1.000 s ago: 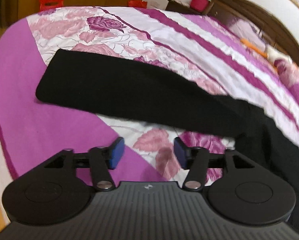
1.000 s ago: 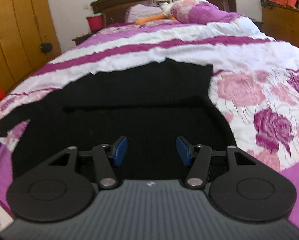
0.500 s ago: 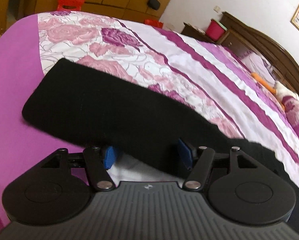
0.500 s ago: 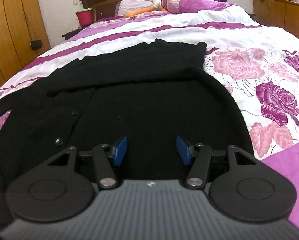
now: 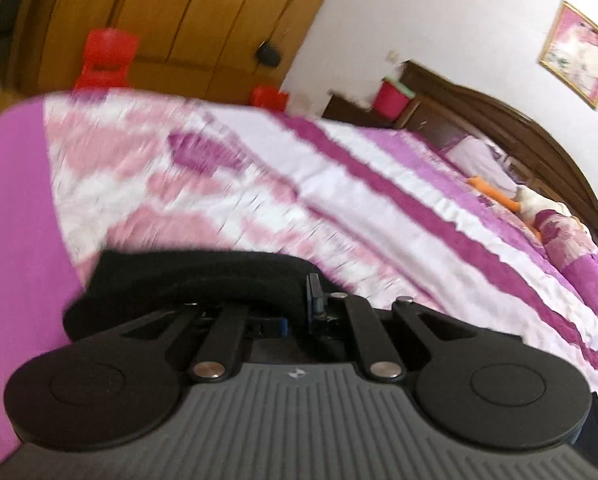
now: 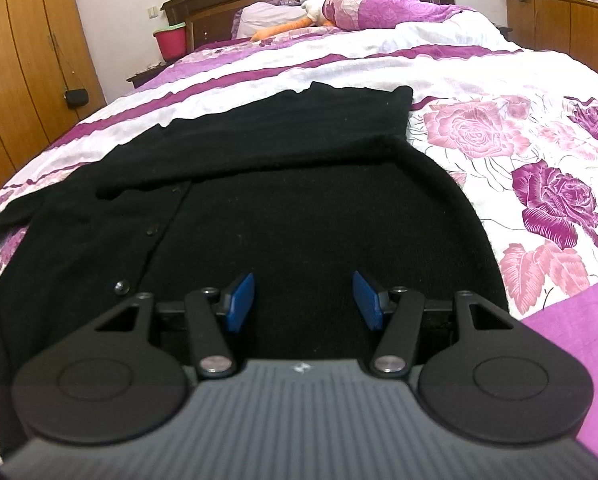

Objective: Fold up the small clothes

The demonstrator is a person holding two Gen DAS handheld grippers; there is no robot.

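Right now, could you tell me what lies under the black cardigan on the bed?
The black cardigan lies spread on the floral bedspread, which shows all around it. Whatever sits directly beneath the fabric is covered and cannot be seen.

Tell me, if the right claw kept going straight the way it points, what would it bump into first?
Most likely the black cardigan. The right claw is open and aimed low across it, so the cloth spread on the bed fills the gap between its tips. How high it sits above the cloth is hard to judge.

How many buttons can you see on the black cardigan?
2, maybe more hidden. One button sits low on the black cardigan placket, just left of the right gripper; another button lies farther up.
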